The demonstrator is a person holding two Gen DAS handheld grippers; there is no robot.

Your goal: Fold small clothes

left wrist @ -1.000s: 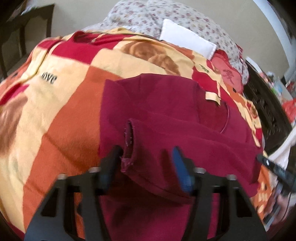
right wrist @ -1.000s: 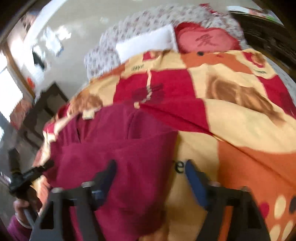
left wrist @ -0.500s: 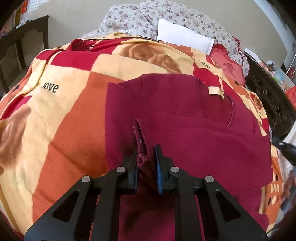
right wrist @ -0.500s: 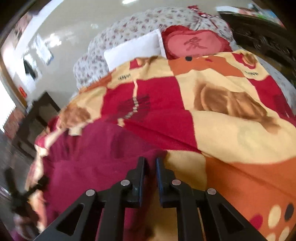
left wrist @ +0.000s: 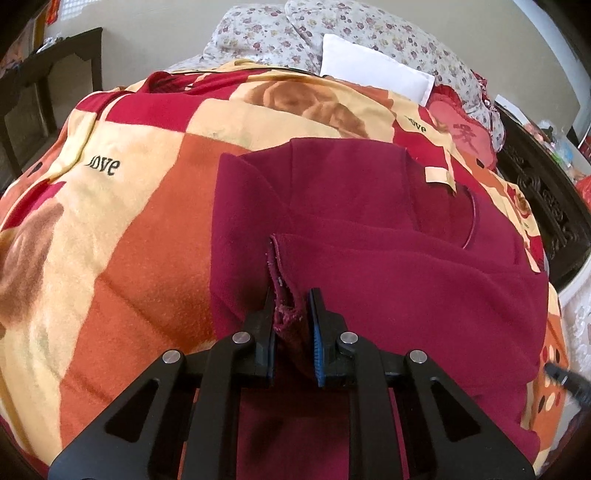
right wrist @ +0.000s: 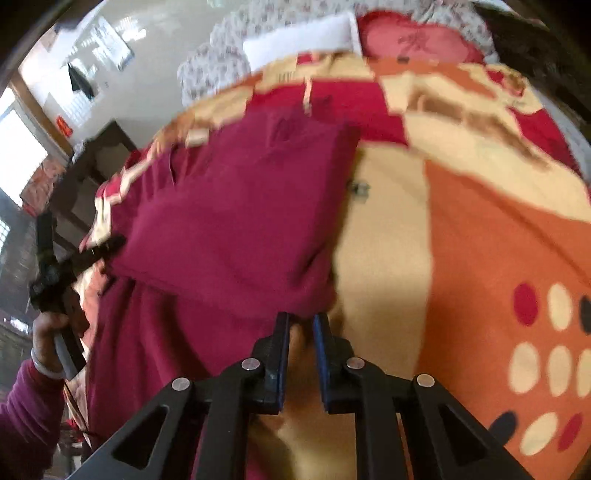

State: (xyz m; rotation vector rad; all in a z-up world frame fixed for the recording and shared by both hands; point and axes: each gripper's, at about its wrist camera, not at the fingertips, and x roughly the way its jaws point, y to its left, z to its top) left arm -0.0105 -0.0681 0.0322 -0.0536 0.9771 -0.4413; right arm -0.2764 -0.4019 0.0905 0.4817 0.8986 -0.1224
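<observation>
A maroon fleece garment [left wrist: 369, 229] lies spread on a red, orange and cream blanket [left wrist: 129, 221]. My left gripper [left wrist: 291, 306] is shut on a bunched cuff or hem of it, and a ridge of cloth rises from between the pads. In the right wrist view the garment [right wrist: 240, 206] shows a folded panel whose lower edge runs into my right gripper [right wrist: 301, 321], which is shut on that edge. That view is blurred. The left gripper [right wrist: 110, 243] appears at its far left, held by a hand [right wrist: 48, 332] in a maroon sleeve.
A white pillow [left wrist: 376, 74], a floral pillow [left wrist: 369, 29] and a red cushion [left wrist: 461, 133] lie at the head of the bed. Dark wooden furniture [left wrist: 44, 92] stands at the left. A carved dark bed frame [left wrist: 546, 206] runs along the right.
Both grippers went from open to shut on the garment. The right gripper then moved sideways with the cloth edge, lifting a panel. The left gripper stayed in place.
</observation>
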